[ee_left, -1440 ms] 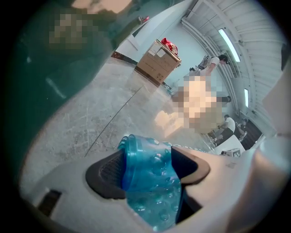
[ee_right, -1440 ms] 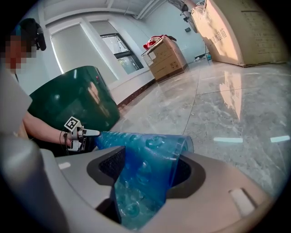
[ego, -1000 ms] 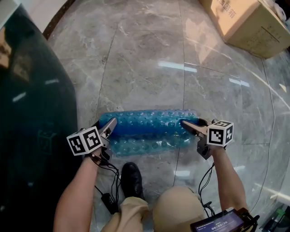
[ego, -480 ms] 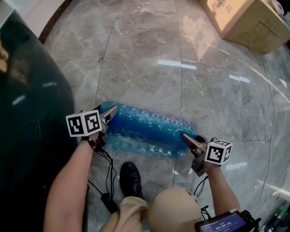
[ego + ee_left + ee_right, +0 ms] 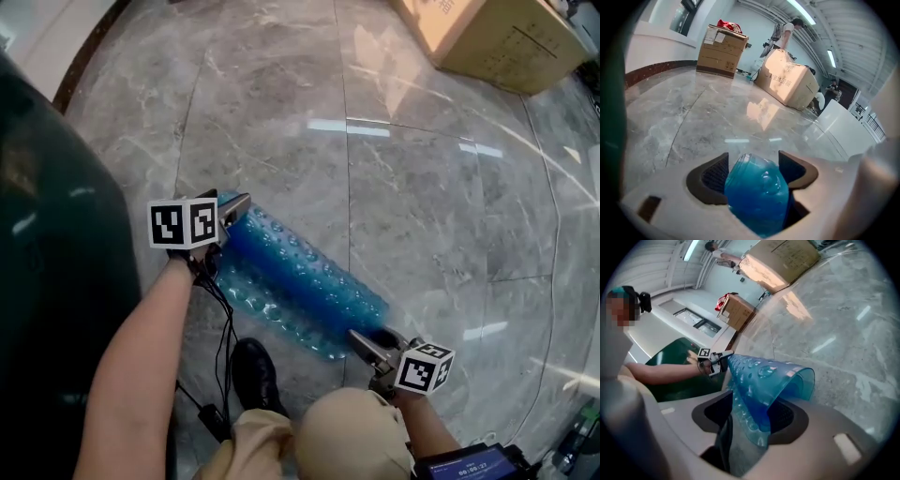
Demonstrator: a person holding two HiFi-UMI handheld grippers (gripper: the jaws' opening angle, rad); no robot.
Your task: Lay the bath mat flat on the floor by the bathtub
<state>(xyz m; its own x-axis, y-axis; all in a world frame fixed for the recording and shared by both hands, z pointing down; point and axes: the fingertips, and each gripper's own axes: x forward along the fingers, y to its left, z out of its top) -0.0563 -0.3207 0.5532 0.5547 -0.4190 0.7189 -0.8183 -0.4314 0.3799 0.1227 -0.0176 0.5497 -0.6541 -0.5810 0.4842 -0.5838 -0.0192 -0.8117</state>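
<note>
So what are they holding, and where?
The folded, bumpy blue plastic bath mat: left gripper clamps one end; the other end is in the right gripper's opening jaws.

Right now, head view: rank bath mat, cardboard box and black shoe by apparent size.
1-2. bath mat and cardboard box: about alike in visible area. The box is farther off and cut by the frame edge, so no firm order between them.
3. black shoe: clearly smallest.
</note>
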